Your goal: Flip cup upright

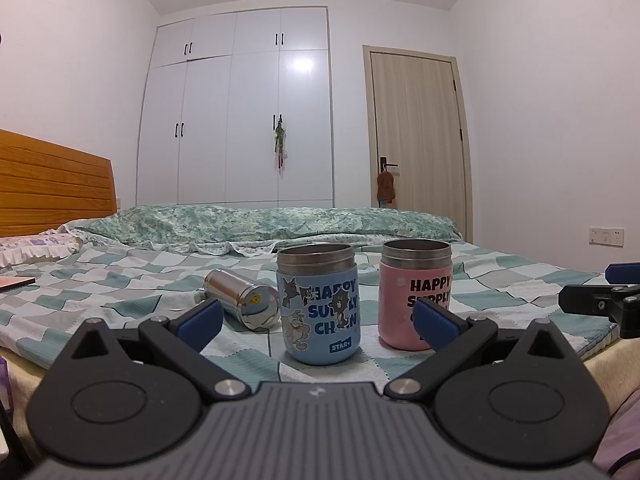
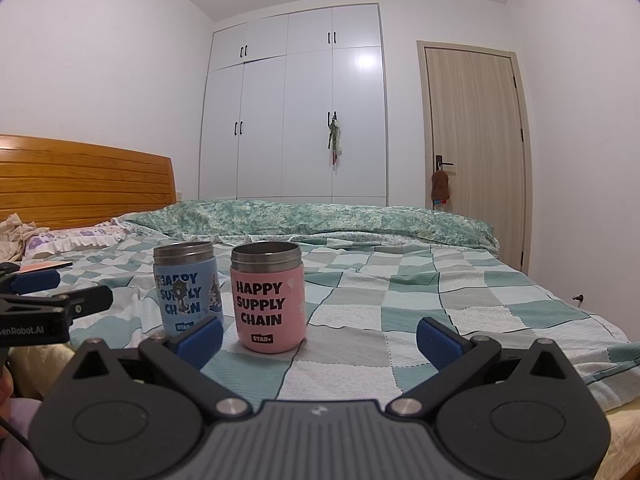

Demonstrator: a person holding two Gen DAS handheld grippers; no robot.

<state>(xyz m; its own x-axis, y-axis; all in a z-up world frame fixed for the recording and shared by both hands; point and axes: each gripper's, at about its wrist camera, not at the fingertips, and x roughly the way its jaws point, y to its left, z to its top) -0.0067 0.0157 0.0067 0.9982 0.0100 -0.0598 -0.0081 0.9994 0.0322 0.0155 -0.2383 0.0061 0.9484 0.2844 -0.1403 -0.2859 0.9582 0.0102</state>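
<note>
A blue cup (image 1: 318, 304) and a pink cup (image 1: 414, 292) stand upright side by side on the checkered bedspread (image 1: 120, 280). A shiny steel cup (image 1: 242, 298) lies on its side left of the blue cup. My left gripper (image 1: 318, 322) is open and empty, just in front of the blue cup. In the right wrist view the blue cup (image 2: 186, 288) and pink cup (image 2: 268, 296) stand ahead and left of my right gripper (image 2: 320, 340), which is open and empty. The steel cup is hidden there.
A folded green quilt (image 2: 320, 220) lies across the far side of the bed. A wooden headboard (image 2: 80, 180) is at the left. A white wardrobe (image 2: 296, 100) and a door (image 2: 476, 140) stand behind. The bed edge runs near the grippers.
</note>
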